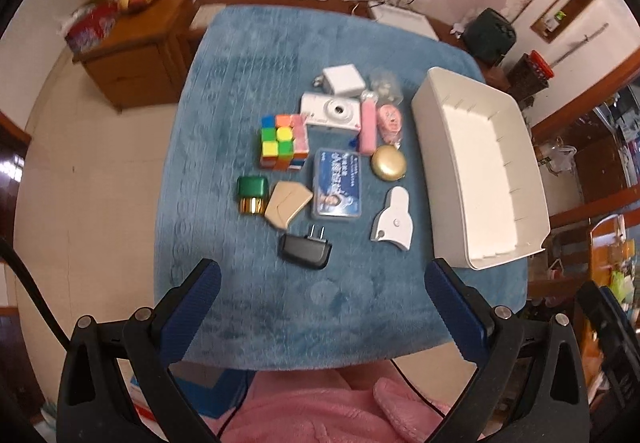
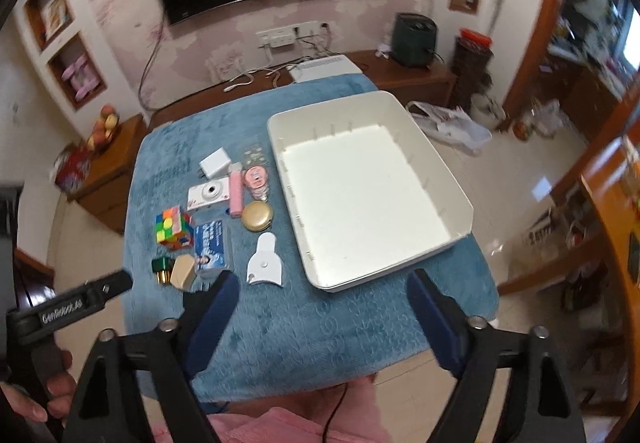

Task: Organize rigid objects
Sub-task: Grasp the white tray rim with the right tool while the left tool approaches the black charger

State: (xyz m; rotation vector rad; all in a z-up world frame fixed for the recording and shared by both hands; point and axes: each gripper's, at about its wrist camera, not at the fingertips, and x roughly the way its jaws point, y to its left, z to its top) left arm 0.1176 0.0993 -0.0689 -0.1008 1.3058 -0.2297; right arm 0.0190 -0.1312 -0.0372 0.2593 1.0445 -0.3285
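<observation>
Black plug [image 1: 306, 249] lies near left gripper [image 1: 324, 283].

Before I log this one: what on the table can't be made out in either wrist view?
- Black plug adapter: in the right wrist view, hidden behind the right tool.
- Blue card case: print too small in both.
- Clear packet behind the pink items: contents blurred.

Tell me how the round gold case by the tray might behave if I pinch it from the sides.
The gold case looks smooth and domed, so the pads may slip off its curved edge. It lies flat on the plush blue cloth, so rolling seems unlikely. It probably stays rigid, being a hard-looking shell.
</observation>
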